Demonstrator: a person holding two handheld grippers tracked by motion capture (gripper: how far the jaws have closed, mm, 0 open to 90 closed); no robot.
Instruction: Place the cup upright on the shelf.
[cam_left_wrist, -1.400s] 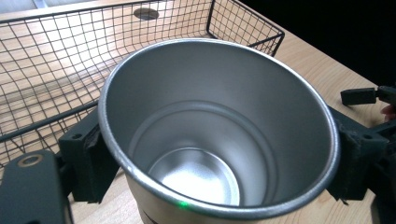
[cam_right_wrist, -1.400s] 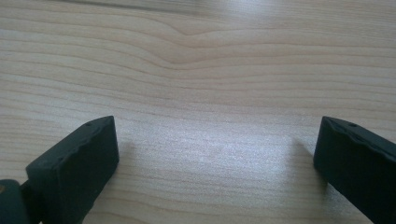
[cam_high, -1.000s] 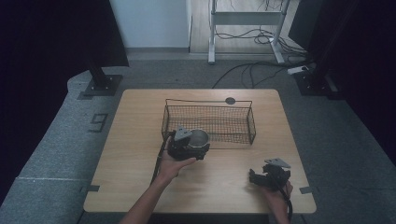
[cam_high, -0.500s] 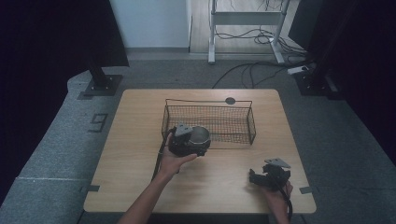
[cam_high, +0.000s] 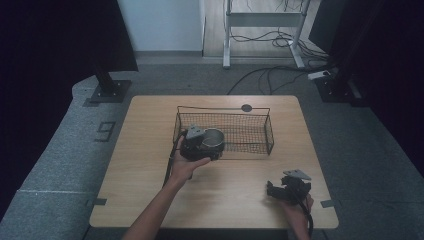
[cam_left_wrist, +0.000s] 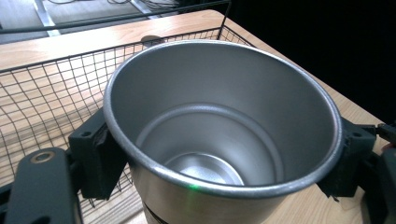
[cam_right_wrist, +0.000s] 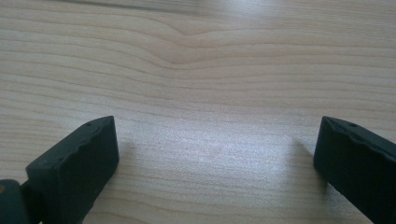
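The high view looks forward and down from above my side, taking in the whole tabletop (cam_high: 150, 200) and the floor beyond. My left tongs' (cam_left_wrist: 219, 135) camera sits very close over a steel cup (cam_left_wrist: 224, 116), facing the wire basket (cam_left_wrist: 42, 93) that the high view shares. My right tongs' (cam_right_wrist: 215, 158) camera looks closely down on bare wood.

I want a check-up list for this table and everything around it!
Surface: wooden table, with a dark round spot at the far edge.
Job's things: metal cup, empty, upright, by the wire basket.
Clutter: nothing seen.
Grippers: left tool has just closed on the cup; right tool open over bare wood.
Cables: some trail on the floor behind the table.
Surroundings: grey carpet, metal stand, desk frame.
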